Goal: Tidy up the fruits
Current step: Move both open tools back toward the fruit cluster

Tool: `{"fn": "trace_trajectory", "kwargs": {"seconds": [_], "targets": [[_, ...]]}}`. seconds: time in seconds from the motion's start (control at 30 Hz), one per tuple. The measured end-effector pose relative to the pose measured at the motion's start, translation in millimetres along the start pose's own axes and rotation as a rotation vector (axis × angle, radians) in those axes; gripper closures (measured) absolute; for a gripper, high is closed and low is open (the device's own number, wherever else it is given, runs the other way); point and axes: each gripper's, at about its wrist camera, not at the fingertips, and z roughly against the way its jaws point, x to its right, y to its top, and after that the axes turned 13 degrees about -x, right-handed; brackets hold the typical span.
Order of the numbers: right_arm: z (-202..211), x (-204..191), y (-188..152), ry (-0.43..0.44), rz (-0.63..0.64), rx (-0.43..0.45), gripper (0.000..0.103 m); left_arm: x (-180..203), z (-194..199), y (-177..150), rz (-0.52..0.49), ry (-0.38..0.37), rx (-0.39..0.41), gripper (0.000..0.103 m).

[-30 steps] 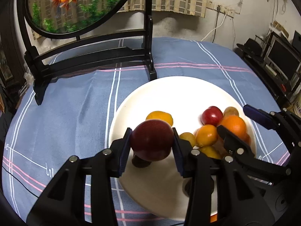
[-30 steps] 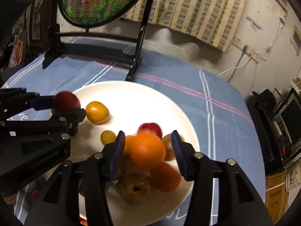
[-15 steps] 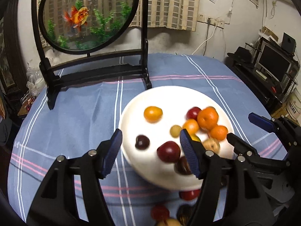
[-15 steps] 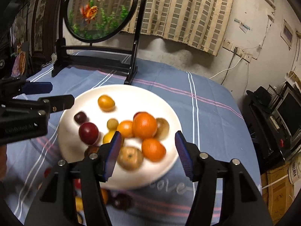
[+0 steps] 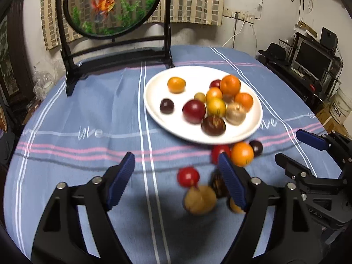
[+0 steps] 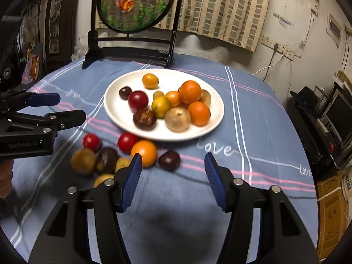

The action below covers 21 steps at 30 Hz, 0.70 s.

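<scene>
A white plate [image 5: 154, 110] [image 6: 110, 110] on the blue striped cloth holds several fruits, among them a dark red plum [image 5: 194, 111] [image 6: 138, 99] and an orange [image 5: 230, 85] [image 6: 189, 91]. More fruits lie loose on the cloth in front of the plate: an orange one [image 5: 242, 154] [image 6: 144, 153], a red one [image 5: 188, 176] and a tan one [image 5: 199, 199]. My left gripper [image 5: 176, 176] [image 6: 71, 107] hangs above these loose fruits with its jaws opening and nothing pressed between them. My right gripper [image 6: 172, 176] [image 5: 286, 145] is open and holds nothing.
A round fish screen [image 5: 114, 6] [image 6: 134, 4] on a black stand rises behind the plate. Past the table's right edge are a monitor [image 5: 314, 59] and shelves. A person's hand [image 6: 4, 180] shows at the left edge of the right wrist view.
Both grippers have drawn back from the plate. The left let go of the red plum, which now lies on the plate. The right opened off the orange.
</scene>
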Motion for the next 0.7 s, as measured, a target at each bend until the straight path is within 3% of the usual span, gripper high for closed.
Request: {"fn": "trace_trajectory", "kwargs": {"seconds": [0.2, 0.4, 0.7], "targets": [[-1, -7, -12, 0.008, -0.02, -0.017, 0.044, -3, -13, -27, 0.0, -0.013, -0.035, 0.021], [-3, -7, -18, 0.083, -0.066, 0.0, 0.044, -10, -25, -33, 0.014, -0.03, -0.066, 0.021], [-16, 1, -28, 0.187, -0.122, -0.017, 0.044, 2, -30, -43, -0.054, -0.049, -0.073, 0.021]]}}
